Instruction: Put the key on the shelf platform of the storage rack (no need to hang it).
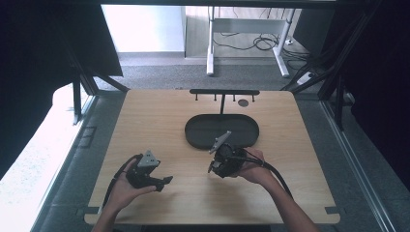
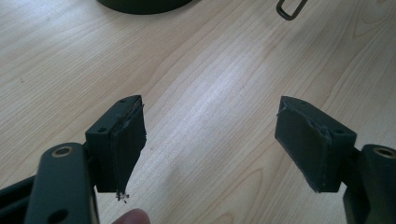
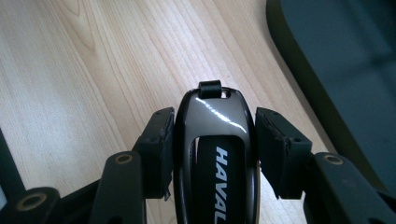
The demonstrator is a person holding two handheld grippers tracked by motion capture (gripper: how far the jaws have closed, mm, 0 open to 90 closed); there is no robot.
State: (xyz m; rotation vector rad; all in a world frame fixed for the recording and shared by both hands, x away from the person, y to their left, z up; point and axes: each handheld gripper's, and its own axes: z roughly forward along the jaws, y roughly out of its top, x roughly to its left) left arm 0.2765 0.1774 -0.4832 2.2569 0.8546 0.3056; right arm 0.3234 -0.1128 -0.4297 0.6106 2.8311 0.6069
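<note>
Right gripper: jaws clamped on a black key fob above the worktop.
Left gripper: jaws open, empty.
Far side: dark oval tray, hook rack.

Tray lies mid-table (hook rack stands behind it).

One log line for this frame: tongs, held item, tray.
left tongs: open, idle | right tongs: shut on key fob | tray: empty, beside fob
</note>
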